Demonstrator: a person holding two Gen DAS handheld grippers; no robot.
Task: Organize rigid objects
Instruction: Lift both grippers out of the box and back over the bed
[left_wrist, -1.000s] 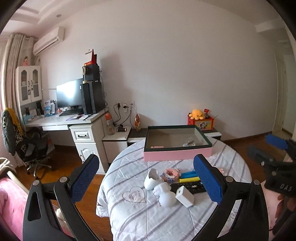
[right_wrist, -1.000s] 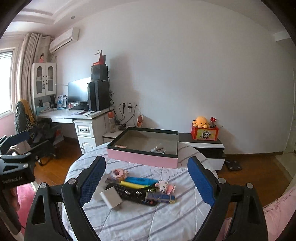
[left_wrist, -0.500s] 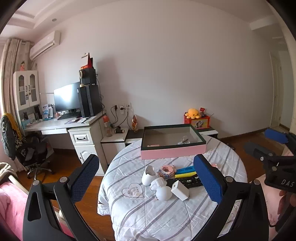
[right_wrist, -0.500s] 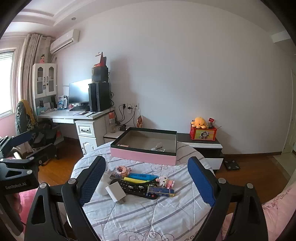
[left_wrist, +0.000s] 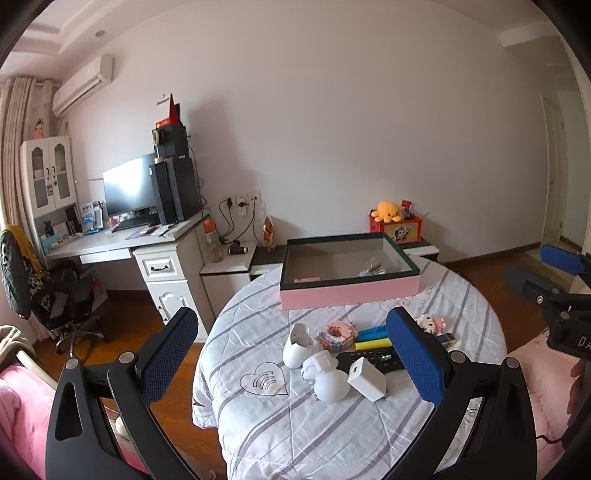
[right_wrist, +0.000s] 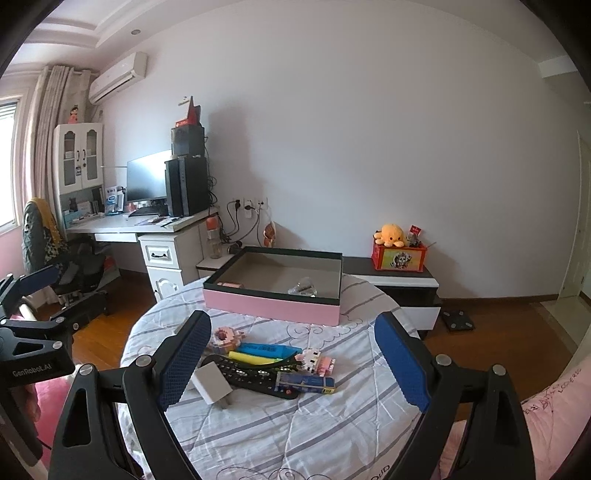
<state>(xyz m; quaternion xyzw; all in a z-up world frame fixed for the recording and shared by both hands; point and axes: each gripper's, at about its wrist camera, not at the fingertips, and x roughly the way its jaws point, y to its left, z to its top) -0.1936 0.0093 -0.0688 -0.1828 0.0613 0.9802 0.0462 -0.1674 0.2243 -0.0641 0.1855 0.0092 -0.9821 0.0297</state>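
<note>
Bedroom, white wall, desk with monitor at left. Round tabletop under a striped quilted cover carries the work.

Pink box, dark rim, sits at the far side of the tabletop; open top, mostly bare inside apart from a small clear-wrapped item and a pink strip.

Loose cluster lies nearer, in front of the box: white charger cube, black remote, blue marker and yellow marker side by side, pink block toy, small block figure, flat blue box. Left view adds two white figurines at the cluster's left edge.

Handling, judged: all light and stiff. Charger cube has flat faces, so take it across two opposite sides. Markers are round and may roll; grip at mid-length. Remote is long; grip across its width near the middle. Block toys may shed pieces if squeezed hard. Figurines look smooth and possibly breakable.

Left gripper: jaws wide apart, empty, held short of the cluster.
Right gripper: jaws wide apart, empty, framing the cluster from the near side, nothing touched.
</note>
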